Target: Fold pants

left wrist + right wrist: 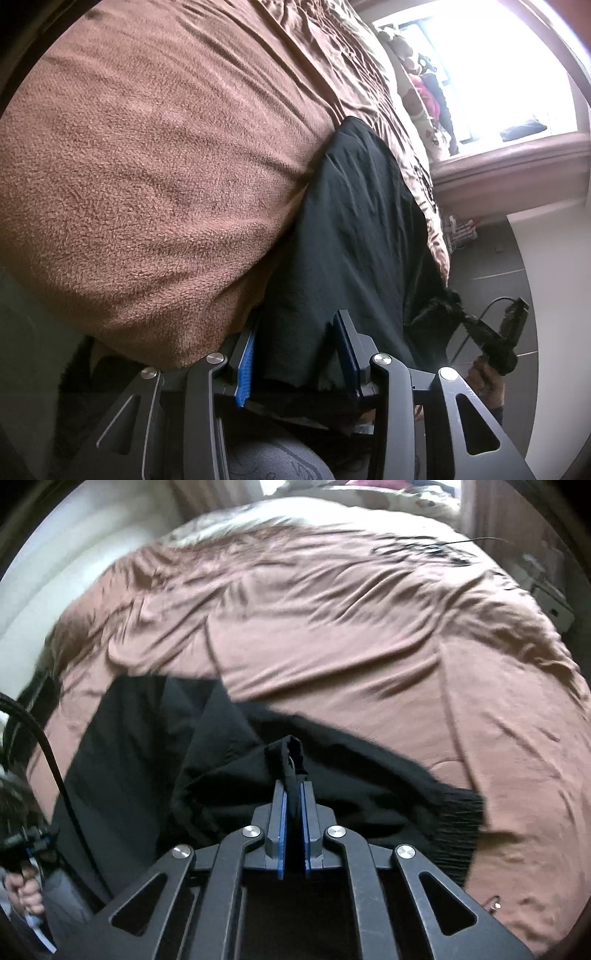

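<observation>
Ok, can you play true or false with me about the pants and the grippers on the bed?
1. The pants are black. True.
2. The right gripper is pinching a bit of the pants. True.
3. The bed cover is bright green. False: it is brown.
4. The left gripper is squeezed completely shut. False: its jaws stand apart, with black cloth lying between them.
5. The pants are already folded into a neat square. False: they lie spread and rumpled.
</observation>
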